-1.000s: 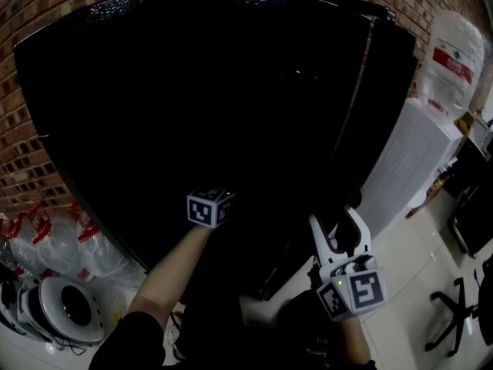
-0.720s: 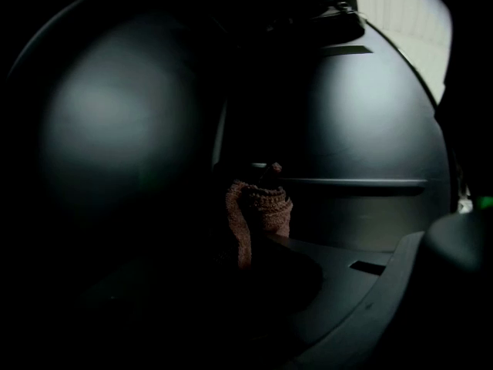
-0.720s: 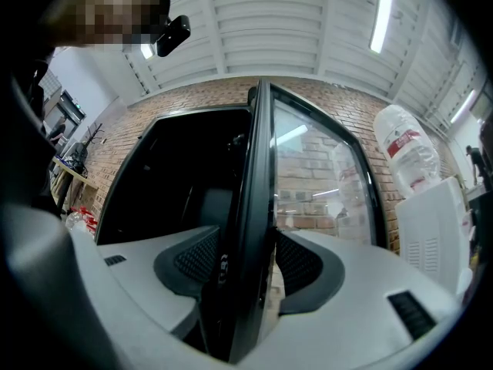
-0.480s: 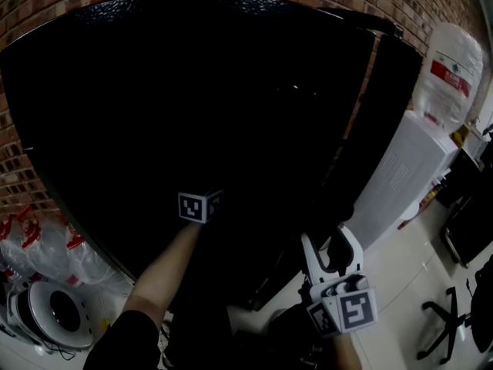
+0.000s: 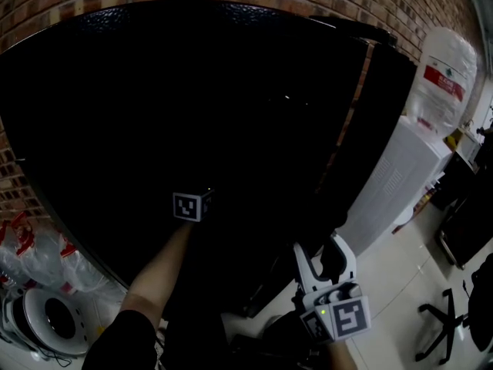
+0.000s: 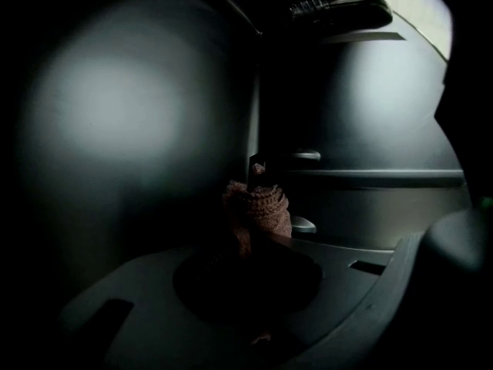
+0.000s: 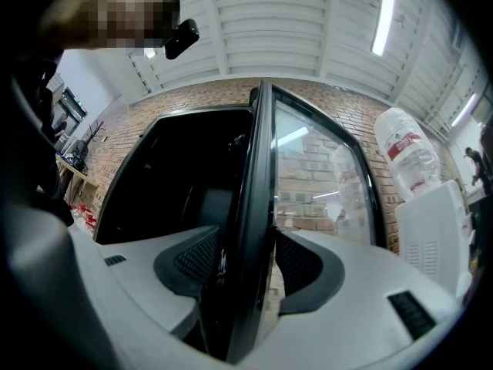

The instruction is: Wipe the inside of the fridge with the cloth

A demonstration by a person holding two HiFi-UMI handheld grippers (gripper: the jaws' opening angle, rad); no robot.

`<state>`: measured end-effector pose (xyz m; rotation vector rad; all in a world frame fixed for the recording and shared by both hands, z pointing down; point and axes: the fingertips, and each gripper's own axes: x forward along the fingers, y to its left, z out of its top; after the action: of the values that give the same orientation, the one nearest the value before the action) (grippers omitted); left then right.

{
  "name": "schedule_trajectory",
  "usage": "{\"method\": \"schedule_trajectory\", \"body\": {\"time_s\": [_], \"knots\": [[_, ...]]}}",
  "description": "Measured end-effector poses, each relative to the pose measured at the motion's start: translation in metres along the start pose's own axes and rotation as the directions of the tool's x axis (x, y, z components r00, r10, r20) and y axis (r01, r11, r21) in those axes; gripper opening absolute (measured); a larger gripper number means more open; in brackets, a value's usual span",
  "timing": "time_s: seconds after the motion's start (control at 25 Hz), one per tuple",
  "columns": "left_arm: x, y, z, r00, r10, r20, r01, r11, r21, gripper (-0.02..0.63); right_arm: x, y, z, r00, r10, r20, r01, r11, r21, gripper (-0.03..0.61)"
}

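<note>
Looks like the middle of the job. Holds the fridge door open with the right gripper, fingers shut tight on the door's edge, low and right of the middle in the head view. Reaches into the dark fridge with the left gripper, fingers pressed together on a brownish cloth, bunched up and sticking out in the middle of the left gripper view. Brings the cloth close to an inner corner, between a grey inner wall on the left and a ledge on the right; hard to say whether touching or just beside. No way to tell clean spots from dirty ones: too dark for marks. Probably more walls and ledges left to rub, then taking the cloth out and letting go of the door.
</note>
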<state>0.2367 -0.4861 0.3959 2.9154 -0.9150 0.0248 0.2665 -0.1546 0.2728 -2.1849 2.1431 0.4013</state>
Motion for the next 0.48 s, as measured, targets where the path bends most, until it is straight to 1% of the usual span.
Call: {"method": "schedule_trajectory", "body": {"time_s": [0.2,0.32,0.48], "knots": [[0.006,0.009,-0.002,1.000,0.023,-0.009,-0.022,1.000,0.010,0.041,0.000,0.002,-0.003,1.000,0.006,-0.008,-0.006,1.000,-0.004,0.232],[0.009,0.013,0.000,1.000,0.028,-0.009,-0.028,0.999,0.030,0.041,-0.001,0.002,-0.002,1.000,0.010,-0.015,-0.010,1.000,-0.001,0.220],[0.008,0.015,0.001,0.999,0.035,-0.007,-0.035,0.999,0.034,0.041,0.001,0.003,-0.003,1.000,0.010,-0.009,-0.010,1.000,-0.011,0.219]]}}
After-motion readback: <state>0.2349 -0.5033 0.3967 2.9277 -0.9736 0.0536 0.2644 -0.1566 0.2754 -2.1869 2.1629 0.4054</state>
